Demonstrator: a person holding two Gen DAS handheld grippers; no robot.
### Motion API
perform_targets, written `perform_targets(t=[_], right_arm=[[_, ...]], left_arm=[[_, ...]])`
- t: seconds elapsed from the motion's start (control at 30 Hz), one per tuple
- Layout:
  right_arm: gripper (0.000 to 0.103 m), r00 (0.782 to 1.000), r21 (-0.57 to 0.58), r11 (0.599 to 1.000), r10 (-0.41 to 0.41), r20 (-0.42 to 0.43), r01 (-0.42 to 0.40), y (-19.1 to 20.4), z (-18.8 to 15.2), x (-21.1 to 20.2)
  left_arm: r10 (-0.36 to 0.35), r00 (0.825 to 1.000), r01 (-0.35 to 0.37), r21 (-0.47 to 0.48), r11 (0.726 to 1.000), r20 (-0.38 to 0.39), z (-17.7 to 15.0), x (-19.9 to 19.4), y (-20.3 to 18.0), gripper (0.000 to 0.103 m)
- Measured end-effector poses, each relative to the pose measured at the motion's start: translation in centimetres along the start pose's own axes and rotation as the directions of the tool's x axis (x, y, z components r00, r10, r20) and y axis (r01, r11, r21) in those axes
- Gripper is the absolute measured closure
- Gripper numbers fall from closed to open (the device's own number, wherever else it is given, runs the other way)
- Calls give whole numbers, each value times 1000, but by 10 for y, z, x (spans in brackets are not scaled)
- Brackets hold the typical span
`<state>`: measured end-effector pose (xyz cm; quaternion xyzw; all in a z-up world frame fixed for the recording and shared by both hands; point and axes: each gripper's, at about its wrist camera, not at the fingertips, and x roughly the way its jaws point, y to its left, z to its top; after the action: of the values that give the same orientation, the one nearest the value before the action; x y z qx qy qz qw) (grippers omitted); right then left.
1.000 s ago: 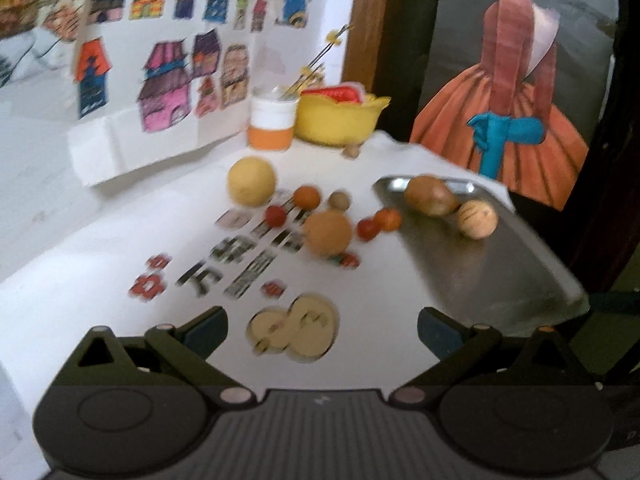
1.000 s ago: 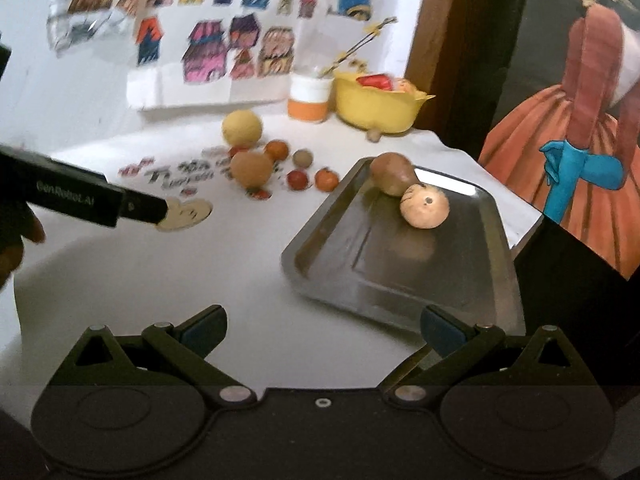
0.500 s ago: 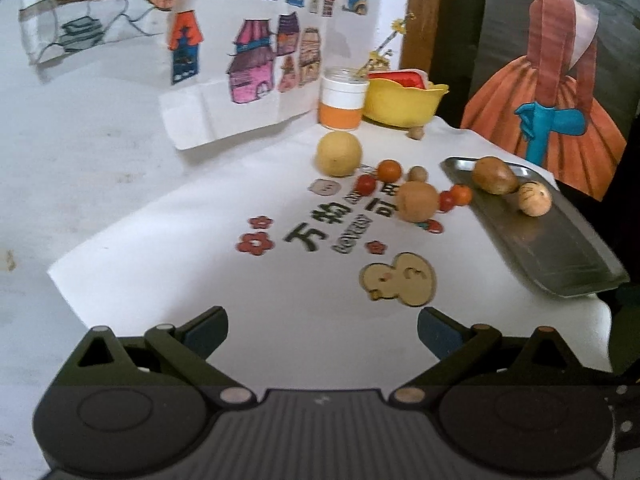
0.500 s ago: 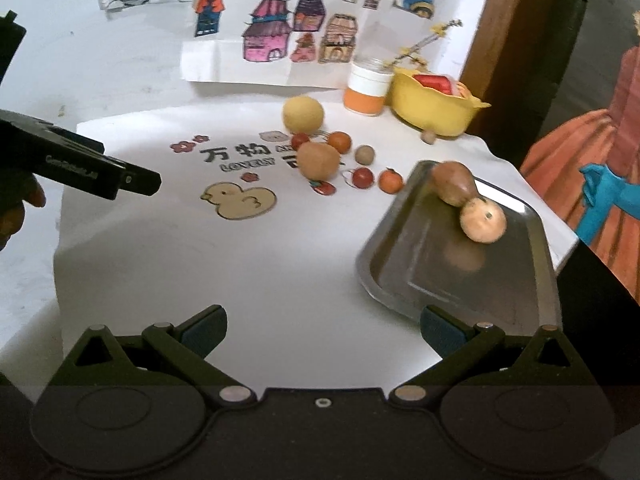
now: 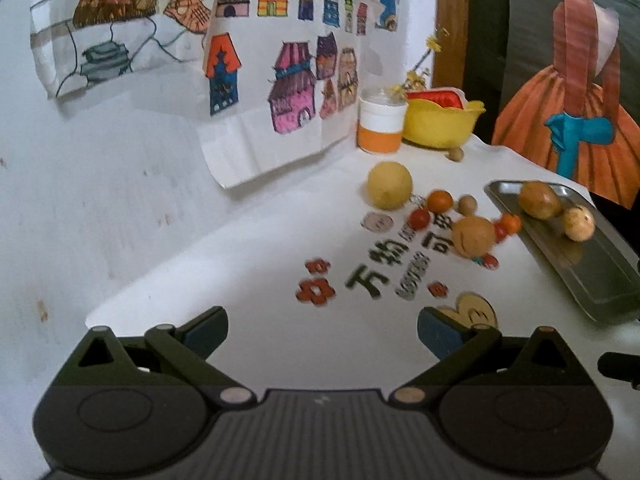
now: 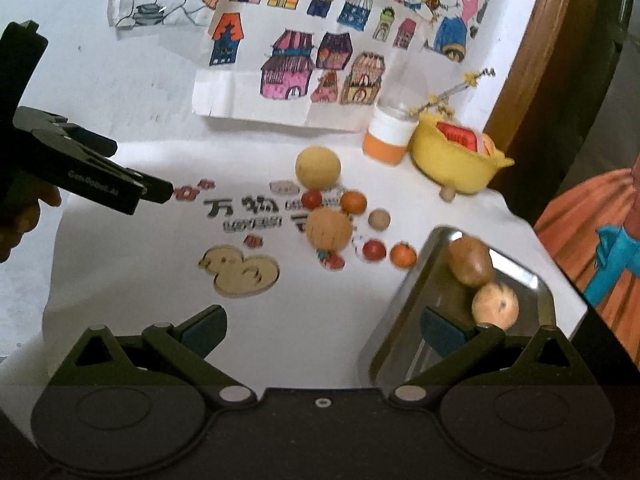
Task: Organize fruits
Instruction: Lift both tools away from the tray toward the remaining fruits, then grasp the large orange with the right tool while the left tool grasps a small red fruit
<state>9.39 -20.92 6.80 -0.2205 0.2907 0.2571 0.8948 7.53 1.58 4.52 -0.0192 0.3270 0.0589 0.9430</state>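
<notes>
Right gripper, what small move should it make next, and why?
Probably ease the right gripper forward toward the tan fruit. It is open and holds nothing, only two fruits lie in the tray, and that tan fruit is a big loose one, nearly straight ahead on the cloth.

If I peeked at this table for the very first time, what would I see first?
Probably the bright fruits scattered mid-table: a big yellow ball-shaped fruit, a large orange one, and little red and orange ones around them. To the right, a shiny metal tray holds two brownish fruits. Colorful house drawings hang on the wall behind.
</notes>
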Motion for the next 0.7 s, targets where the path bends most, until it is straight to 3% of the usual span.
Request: perform_targets(t=[0.47,0.7], right_arm=[[1,993,59,998,-26,111,19,-13,14,28],[1,995,62,998,5,102,-12,-15,13,51]], left_arm=[[5,999,-5,3,1000,40,32,32,-2,0],[-13,999,13,17,1000,35,42,51,-10,0]])
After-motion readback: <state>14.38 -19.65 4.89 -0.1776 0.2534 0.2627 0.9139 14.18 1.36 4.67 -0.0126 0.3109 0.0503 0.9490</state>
